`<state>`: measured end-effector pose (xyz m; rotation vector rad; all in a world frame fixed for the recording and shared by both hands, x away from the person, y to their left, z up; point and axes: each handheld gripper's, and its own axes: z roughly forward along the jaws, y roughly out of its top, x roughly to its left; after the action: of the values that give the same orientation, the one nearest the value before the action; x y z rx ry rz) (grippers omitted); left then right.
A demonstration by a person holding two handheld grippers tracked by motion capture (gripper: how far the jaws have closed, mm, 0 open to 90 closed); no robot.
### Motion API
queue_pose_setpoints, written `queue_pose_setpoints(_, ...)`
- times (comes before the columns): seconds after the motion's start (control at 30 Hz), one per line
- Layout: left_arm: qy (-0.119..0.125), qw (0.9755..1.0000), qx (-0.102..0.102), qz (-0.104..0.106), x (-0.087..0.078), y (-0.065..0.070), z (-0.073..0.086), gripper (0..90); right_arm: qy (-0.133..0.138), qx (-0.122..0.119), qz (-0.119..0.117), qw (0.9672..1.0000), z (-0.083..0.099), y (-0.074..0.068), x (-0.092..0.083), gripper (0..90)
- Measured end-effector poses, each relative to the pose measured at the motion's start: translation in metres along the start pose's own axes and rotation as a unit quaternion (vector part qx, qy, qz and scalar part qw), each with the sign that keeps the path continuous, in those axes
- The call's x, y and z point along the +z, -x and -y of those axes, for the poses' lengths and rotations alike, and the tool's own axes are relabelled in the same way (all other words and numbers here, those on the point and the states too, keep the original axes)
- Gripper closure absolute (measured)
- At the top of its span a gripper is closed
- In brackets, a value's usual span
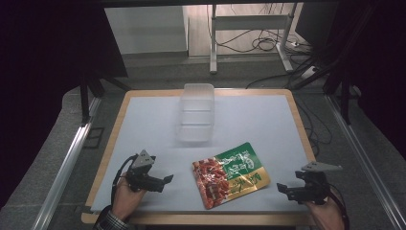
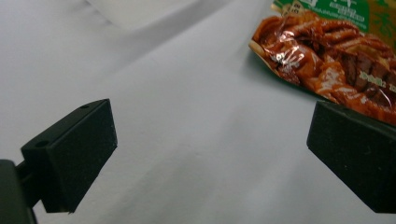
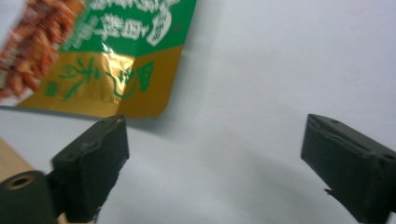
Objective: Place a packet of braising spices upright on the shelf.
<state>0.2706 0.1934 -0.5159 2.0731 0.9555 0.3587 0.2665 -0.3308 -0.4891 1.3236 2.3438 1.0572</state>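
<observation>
- As the high view looks down on the table [image 1: 143, 103], a flat snack pouch [image 1: 231, 173] lies near its front edge, between the left gripper [image 1: 165, 181] and the right gripper [image 1: 282, 189]. Both grippers hover just off either side of the pouch and neither touches it. A clear plastic container [image 1: 196, 112] stands farther back, well apart from the pouch. Nothing lies between the pouch and either gripper.
- In the left gripper view, the 2 black jaws of the left gripper [image 2: 208, 154] stand wide apart over bare white table [image 2: 187, 116] with nothing between them. The red printed end of the snack pouch [image 2: 327, 56] sits ahead, close by the far-side jaw. The film looks glossy and crinkled, so I judge it light, soft and slippery; a pinch on the flat sealed edge should hold better than one on the filled middle.
- In the right gripper view, the right gripper [image 3: 215, 154] also has its 2 jaws spread wide and empty. The gold and green corner of the snack pouch [image 3: 126, 60] lies just ahead of one jaw. That thin corner lies flat on the table [image 3: 261, 70], so getting a jaw under it could be awkward, and the pouch may slide instead of lifting.
</observation>
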Motion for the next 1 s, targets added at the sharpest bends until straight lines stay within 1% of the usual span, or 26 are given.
queue_pose_setpoints(0.03,-0.008,1.0,0.001,0.001,0.002,0.001,0.0,1.2,0.009,0.001,0.004,1.0,0.001,0.002,-0.002,3.7)
queue_pose_setpoints(0.1,-0.03,0.9995,0.009,0.001,0.007,0.002,0.001,0.5,0.024,0.004,0.023,0.9994,0.005,0.006,-0.001,0.5)
queue_pose_setpoints(0.13,-0.035,0.9993,0.012,0.003,0.008,0.003,0.001,0.2,0.025,0.007,0.025,0.9993,0.007,0.008,0.0,0.5)
queue_pose_setpoints(0.17,-0.038,0.9992,0.014,0.004,0.009,0.004,0.001,0.0,0.021,0.009,0.024,0.9994,0.008,0.009,0.002,0.4)
queue_pose_setpoints(0.23,-0.039,0.9991,0.015,0.003,0.009,0.005,0.001,0.0,0.02,0.01,0.019,0.9996,0.009,0.009,0.003,0.4)
queue_pose_setpoints(0.27,-0.039,0.9991,0.015,0.004,0.009,0.005,0.001,0.0,0.025,0.012,0.015,0.9995,0.009,0.009,0.002,0.4)
queue_pose_setpoints(0.37,-0.037,0.9992,0.015,0.003,0.009,0.005,0.001,0.0,0.037,0.007,0.013,0.9992,0.009,0.009,0.001,0.4)
queue_pose_setpoints(0.57,-0.04,0.999,0.018,0.0,0.011,0.004,0.002,0.0,0.043,0.014,0.008,0.9989,0.011,0.014,0.003,0.0)
queue_pose_setpoints(0.63,-0.042,0.9989,0.02,-0.002,0.012,0.005,0.002,0.0,0.049,0.019,0.003,0.9986,0.012,0.016,0.004,0.0)
queue_pose_setpoints(0.73,-0.04,0.999,0.019,-0.003,0.012,0.005,0.003,0.0,0.052,0.014,0.008,0.9985,0.011,0.015,0.005,0.0)
queue_pose_setpoints(0.83,-0.04,0.9989,0.021,-0.005,0.012,0.005,0.003,0.0,0.057,0.008,0.008,0.9983,0.011,0.014,0.005,0.0)
queue_pose_setpoints(1.0,-0.042,0.9989,0.023,-0.007,0.012,0.005,0.003,0.0,0.054,0.006,0.008,0.9985,0.009,0.014,0.005,0.0)
